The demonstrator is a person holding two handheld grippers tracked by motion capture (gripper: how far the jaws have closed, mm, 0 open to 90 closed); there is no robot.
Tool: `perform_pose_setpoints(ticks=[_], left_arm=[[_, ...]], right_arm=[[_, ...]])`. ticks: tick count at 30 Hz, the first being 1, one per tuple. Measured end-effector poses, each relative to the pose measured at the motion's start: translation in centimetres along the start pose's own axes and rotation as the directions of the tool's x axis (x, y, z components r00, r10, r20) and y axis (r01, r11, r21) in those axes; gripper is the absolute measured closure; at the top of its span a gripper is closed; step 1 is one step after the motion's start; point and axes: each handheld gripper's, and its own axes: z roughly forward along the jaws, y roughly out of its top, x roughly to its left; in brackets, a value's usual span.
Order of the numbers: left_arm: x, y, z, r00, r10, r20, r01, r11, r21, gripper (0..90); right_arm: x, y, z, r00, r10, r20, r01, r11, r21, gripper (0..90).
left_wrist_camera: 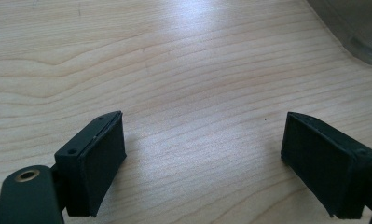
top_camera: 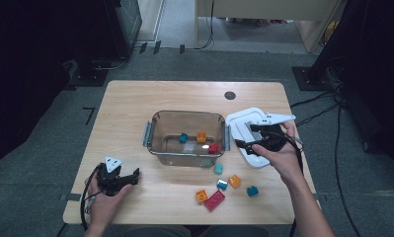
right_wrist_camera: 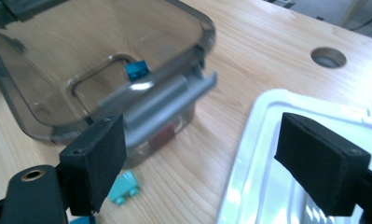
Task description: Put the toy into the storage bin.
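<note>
Right tool (top_camera: pixel 254 137) hovering over the white lid (top_camera: pixel 244 129), jaws spread wide and empty; lid flat on the counter (top_camera: pixel 130 101), directly beneath and ahead of this tool, just beside the clear container (top_camera: pixel 157 148). In the right gripper view, near rim of the lid (right_wrist_camera: pixel 249 158) running up between the 2 jaws, grey latch (right_wrist_camera: pixel 174 100) of the container just left of it.

Likely light, thin moulded plastic: stiff enough to lift by 1 edge, yet glossy and so probably slippery against the pads. Best hold judged to be the raised rim, 1 jaw over and 1 under, not the flat middle. Low profile on the counter may call for tipping an edge first.

Left tool (top_camera: pixel 119 180) resting low on bare counter, likewise wide and empty, container well off to its far right.
</note>
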Motion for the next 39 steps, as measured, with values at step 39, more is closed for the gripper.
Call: perform_pose_setpoints(ticks=[39], left_arm=[[0.0, 0.0, 0.0, 1.0000, 0.000, 0.000, 0.000, 1.0000, 0.001, 13.2]], right_arm=[[4.7, -8.0, 7.3, 0.9706, -0.156, -0.183, 0.171, 0.983, 0.071, 44.3]])
